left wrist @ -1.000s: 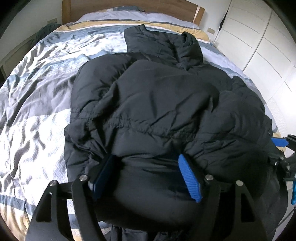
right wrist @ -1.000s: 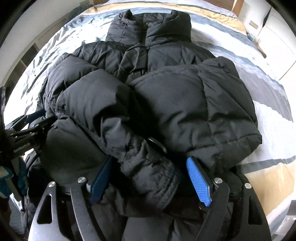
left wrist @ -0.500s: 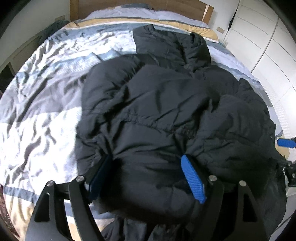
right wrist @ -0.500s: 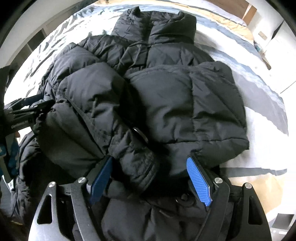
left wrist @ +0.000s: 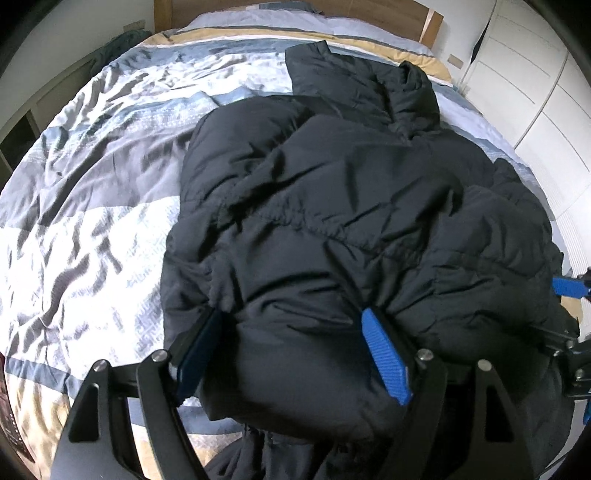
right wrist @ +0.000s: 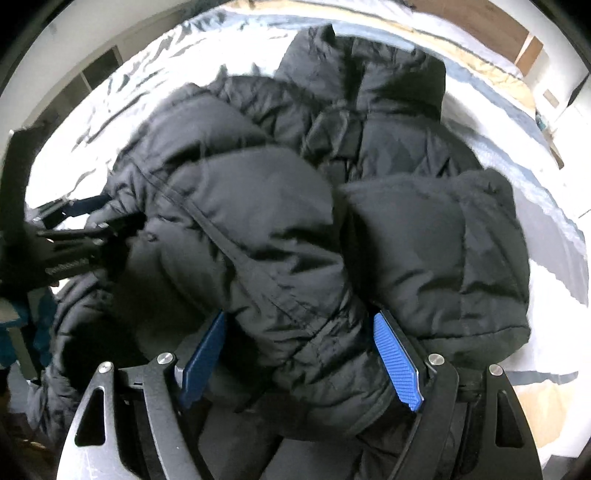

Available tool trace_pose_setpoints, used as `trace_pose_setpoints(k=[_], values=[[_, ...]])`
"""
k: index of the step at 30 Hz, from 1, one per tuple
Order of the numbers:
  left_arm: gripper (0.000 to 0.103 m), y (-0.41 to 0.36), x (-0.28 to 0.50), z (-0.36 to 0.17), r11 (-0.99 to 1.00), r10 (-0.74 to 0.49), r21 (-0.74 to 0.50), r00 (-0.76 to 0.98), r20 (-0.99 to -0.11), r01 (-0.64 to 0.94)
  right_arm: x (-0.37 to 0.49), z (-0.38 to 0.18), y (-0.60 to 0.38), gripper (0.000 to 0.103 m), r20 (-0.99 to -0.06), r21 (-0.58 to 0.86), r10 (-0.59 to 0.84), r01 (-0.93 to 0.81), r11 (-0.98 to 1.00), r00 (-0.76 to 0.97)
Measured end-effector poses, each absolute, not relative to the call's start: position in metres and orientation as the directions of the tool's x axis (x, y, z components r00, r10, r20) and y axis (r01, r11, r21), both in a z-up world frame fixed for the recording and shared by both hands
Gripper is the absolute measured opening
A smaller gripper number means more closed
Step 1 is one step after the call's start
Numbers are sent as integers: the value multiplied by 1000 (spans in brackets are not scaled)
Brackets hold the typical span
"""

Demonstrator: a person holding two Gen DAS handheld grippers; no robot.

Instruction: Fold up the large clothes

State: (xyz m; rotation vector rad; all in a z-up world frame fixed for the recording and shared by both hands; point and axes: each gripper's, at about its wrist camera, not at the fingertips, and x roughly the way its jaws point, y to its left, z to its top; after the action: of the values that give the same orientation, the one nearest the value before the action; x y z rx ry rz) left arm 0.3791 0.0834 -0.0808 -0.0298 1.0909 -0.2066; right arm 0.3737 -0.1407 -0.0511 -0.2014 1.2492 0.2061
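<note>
- Where the bed [left wrist: 92, 206] spreads under everything, its striped blue, grey and white duvet lies rumpled, with a wooden headboard [left wrist: 295, 9] at the far end and white cupboards [left wrist: 546, 85] to the right.
- On the duvet lies the jacket [left wrist: 332, 206], black and puffy, its collar [right wrist: 369, 70] toward the headboard and its lower part bunched up toward both cameras; part of it hangs down over the near edge of the bed.
- Left hand-held gripper [left wrist: 291, 354]: jaws wide apart and just been opening a little further. A thick fold of jacket fills the gap between the blue pads [left wrist: 386, 354]; the cloth bulges against both, but whether they squeeze it or only flank it I cannot tell. It points steeply down at the near hem, and in the right wrist view it shows at the left edge [right wrist: 92, 221], its fingers reaching into the jacket's side.
- Right hand-held gripper [right wrist: 299, 354]: jaws also wide apart, astride a padded roll of jacket, seemingly a sleeve, that runs between the pads [right wrist: 397, 362] and touches them. Firm grip or loose straddle cannot be told. It points steeply down; the right wrist view is blurred. One blue finger shows at the right edge of the left wrist view [left wrist: 567, 286].
</note>
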Motion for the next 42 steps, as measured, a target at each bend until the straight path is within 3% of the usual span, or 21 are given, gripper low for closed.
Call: trace_pose_setpoints(k=[18,42], values=[[77,91,357,-49,988,-154,-150,433,-888,44,366,-50,-172,79,-949,-38,39,-234,971,313],[77,44,356,0,996,-87,-71,478,-874,51,365,-6,-239,79,-902,12,77,-154,988,424]])
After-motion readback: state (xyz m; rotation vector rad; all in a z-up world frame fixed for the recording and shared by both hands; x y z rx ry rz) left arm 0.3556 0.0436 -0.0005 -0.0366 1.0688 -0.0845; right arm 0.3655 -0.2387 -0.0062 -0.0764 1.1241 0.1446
